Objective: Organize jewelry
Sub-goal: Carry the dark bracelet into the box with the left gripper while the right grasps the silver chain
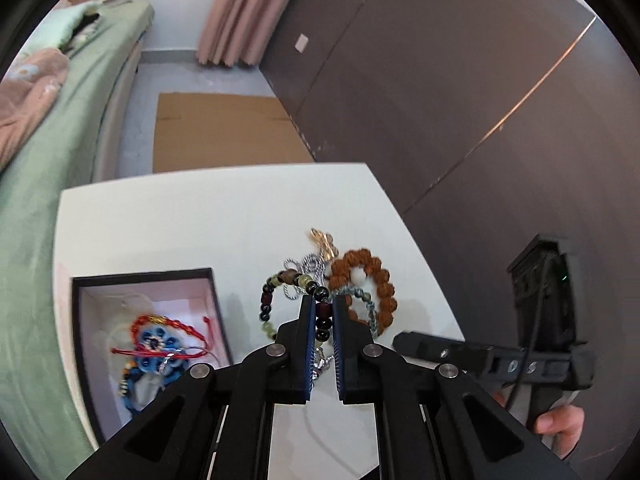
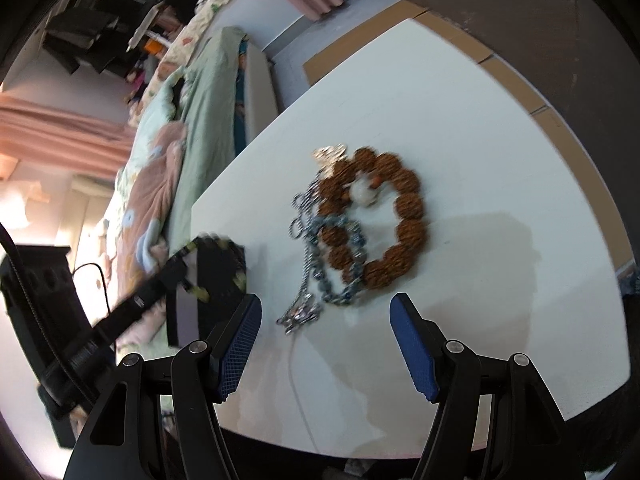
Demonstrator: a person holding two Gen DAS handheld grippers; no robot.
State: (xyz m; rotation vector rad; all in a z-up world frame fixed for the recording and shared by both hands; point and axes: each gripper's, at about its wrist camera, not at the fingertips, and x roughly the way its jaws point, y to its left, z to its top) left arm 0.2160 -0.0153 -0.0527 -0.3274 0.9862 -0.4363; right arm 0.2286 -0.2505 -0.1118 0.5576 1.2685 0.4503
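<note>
The left hand-held gripper (image 1: 323, 312) is pinched shut on a bead bracelet (image 1: 280, 300): its blue ribbed pads squeeze a dark red barrel bead and the glossy black round beads strung below it, while the rest of the loop, mixing dark, olive and pale green beads, hangs out to the left of the jaws. The right hand-held gripper (image 2: 326, 316) stands well open and holds nothing, its blue mesh-textured pads apart over the white counter (image 2: 500, 168).

Just beyond those open pads lies a tangled silver chain (image 2: 308, 280), thin and twisted, with a small cluster at its near end. Touching it is a grey-blue bead loop (image 2: 352, 264), which overlaps a ring of rough, knobbly brown seeds (image 2: 408, 208) with a white bead inside. A small gold charm (image 2: 330, 152) sits at the ring's far edge.

Only the left wrist view shows the box (image 1: 216, 300), a black-walled rectangular tray with a pale lining, standing on the counter left of the pile. In it lie a red braided cord (image 1: 172, 324) and a blue flower-shaped woven piece (image 1: 156, 344). That view also shows flat brown cardboard (image 1: 220, 128) on the floor beyond the counter. The right wrist view shows the held bracelet only as a blur at its left, and the green-covered bed (image 2: 200, 120) behind.
</note>
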